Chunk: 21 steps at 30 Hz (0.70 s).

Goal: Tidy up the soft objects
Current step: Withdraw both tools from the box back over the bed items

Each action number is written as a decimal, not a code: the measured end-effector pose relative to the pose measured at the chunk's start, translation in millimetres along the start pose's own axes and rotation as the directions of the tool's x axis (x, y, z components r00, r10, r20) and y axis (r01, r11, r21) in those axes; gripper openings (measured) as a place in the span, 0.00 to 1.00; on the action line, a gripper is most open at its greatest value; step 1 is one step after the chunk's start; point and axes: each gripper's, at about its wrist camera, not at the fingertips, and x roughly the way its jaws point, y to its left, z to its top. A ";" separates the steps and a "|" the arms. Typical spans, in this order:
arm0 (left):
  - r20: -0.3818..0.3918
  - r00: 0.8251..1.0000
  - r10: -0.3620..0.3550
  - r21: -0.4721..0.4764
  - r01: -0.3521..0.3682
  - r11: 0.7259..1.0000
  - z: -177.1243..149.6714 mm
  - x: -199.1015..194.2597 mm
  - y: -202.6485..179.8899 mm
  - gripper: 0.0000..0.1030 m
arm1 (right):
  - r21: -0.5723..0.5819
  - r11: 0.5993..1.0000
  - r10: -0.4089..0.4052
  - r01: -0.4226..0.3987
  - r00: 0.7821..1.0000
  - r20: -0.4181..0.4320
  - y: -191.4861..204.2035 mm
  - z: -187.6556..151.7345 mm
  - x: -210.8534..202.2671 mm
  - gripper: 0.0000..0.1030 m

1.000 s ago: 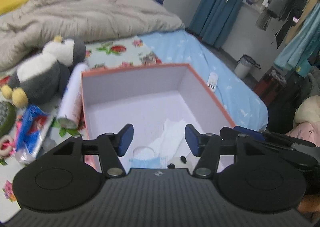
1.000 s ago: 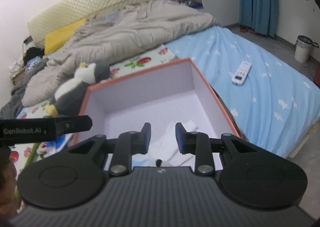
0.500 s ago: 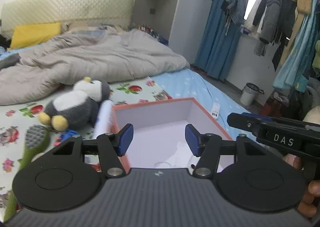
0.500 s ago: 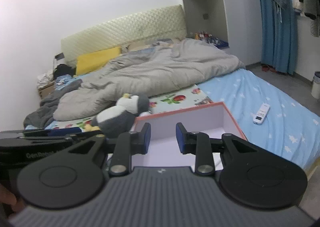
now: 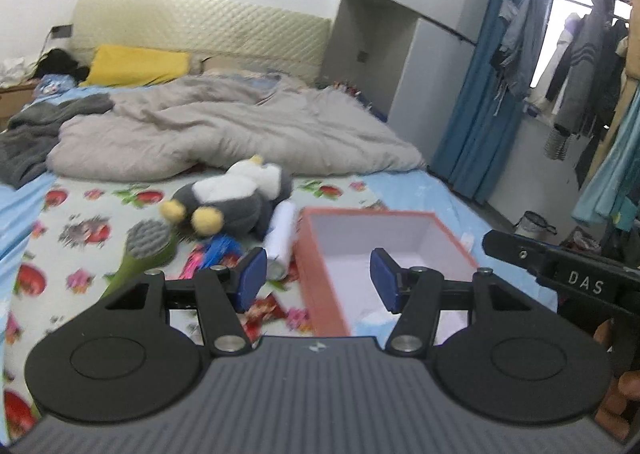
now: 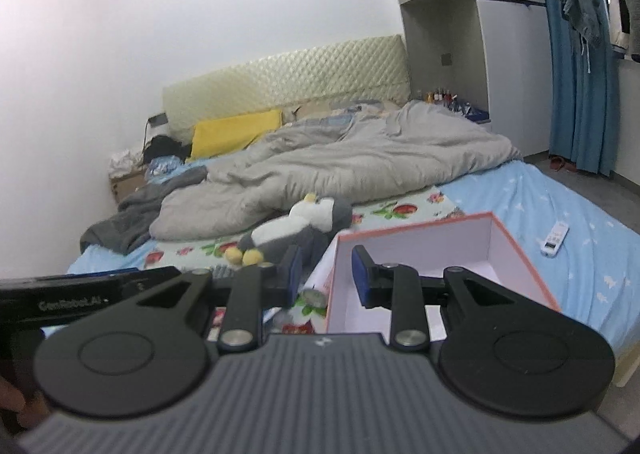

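An orange box with a white inside [image 5: 404, 232] [image 6: 420, 244] lies open on the bed. Left of it lies a grey and white penguin plush [image 5: 236, 197] [image 6: 296, 225] on its back. My left gripper [image 5: 316, 280] is open and empty, and hovers short of the box's near left wall. My right gripper [image 6: 326, 272] also stands open, with a narrower gap that holds nothing, in front of the box's left corner. Something pale lies low in the box, mostly hidden behind my fingers.
Beside the box lie a white tube [image 5: 282, 238], a blue packet [image 5: 216, 250] and a green brush with a grey head [image 5: 148, 242]. A grey duvet [image 6: 340, 165] fills the far bed. A white remote [image 6: 554, 240] rests on the blue sheet; a bin [image 5: 534, 223] stands on the floor.
Both grippers have drawn back and risen from over the box, so the box looks smaller and more of the bed and room shows. Neither gap has changed.
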 end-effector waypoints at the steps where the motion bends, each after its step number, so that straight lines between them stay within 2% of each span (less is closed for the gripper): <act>1: -0.004 1.000 0.008 -0.003 -0.008 1.000 -4.5 -4.2 4.1 0.61 | -0.009 1.000 0.004 -0.004 1.000 -0.011 4.1 -5.0 -1.8 0.31; 11: -0.037 0.996 0.081 -0.032 -0.083 0.996 -52.4 -38.4 31.7 0.61 | -0.048 0.994 0.087 -0.095 0.985 -0.148 38.3 -51.2 -11.2 0.31; 14: -0.047 0.995 0.093 -0.049 -0.095 0.994 -69.9 -41.7 39.4 0.61 | -0.051 0.994 0.090 -0.101 0.979 -0.183 46.4 -65.5 -12.1 0.31; 21: -0.128 0.988 0.088 -0.075 -0.098 0.992 -110.3 -34.8 52.2 0.61 | -0.058 0.993 0.084 -0.102 0.963 -0.257 60.7 -97.2 -4.8 0.31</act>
